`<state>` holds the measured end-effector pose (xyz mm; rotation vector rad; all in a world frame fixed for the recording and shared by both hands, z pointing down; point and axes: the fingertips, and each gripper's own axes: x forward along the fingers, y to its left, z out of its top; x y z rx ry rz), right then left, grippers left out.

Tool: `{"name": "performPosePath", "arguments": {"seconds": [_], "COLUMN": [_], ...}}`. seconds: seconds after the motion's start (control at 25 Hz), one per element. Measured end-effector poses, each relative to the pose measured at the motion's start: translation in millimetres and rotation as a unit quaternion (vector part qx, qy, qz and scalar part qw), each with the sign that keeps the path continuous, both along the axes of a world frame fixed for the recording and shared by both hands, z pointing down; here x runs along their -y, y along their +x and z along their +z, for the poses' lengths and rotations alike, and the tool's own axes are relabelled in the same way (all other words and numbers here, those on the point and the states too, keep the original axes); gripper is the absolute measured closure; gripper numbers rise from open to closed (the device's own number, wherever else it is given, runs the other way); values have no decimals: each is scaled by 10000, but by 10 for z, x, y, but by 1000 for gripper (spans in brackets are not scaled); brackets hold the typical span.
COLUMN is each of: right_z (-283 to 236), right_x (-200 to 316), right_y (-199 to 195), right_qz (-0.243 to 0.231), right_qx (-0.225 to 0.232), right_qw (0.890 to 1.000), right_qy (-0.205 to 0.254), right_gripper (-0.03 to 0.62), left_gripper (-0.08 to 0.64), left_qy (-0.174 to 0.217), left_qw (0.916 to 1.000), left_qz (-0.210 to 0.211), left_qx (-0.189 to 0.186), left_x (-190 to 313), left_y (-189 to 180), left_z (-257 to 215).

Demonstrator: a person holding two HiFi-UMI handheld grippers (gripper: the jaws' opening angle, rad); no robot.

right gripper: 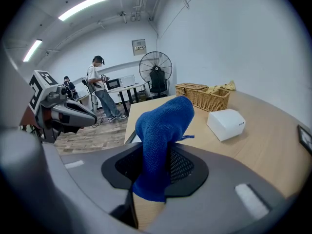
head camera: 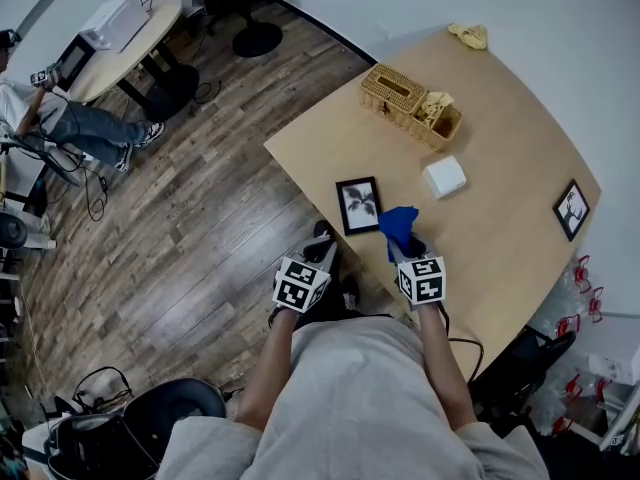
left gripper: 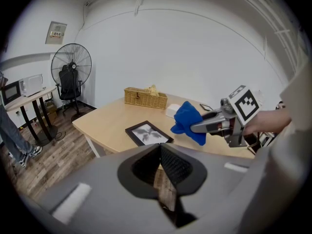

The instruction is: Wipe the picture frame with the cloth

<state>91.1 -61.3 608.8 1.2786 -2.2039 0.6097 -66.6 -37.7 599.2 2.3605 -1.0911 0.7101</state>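
The right gripper (right gripper: 155, 172) was clamped on the blue cloth (right gripper: 163, 126), which stood up from its jaws and drooped forward. The left gripper (left gripper: 160, 167) had its jaws together on nothing. Just beside the cloth, the picture frame (head camera: 358, 205) lay flat near the table (head camera: 500, 218) edge, long axis running away from the person.

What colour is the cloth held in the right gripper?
Solid blue cloth, best seen in the right gripper view, pinched between the jaws.
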Motion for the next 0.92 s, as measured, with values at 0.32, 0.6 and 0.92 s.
{"name": "performPosePath", "arguments": {"seconds": [0.32,0.6,0.92], "right_z": [8,27,-5], "right_x": [23,23,34], "right_y": [-26,-45,-63], "right_qz": [-39,-69,-110], "right_qx": [15,5,14], "right_qw": [10000,10000,9999], "right_qy": [-1,-17,33], "right_gripper": [480,480,480], "left_gripper": [508,508,508], "left_qy": [-6,-40,-5], "left_qw": [10000,10000,10000], "left_qz": [1,-1,-23], "left_qx": [13,23,31], "left_x": [30,26,35], "left_y": [-14,-35,-48], "left_z": [0,23,-5]}}
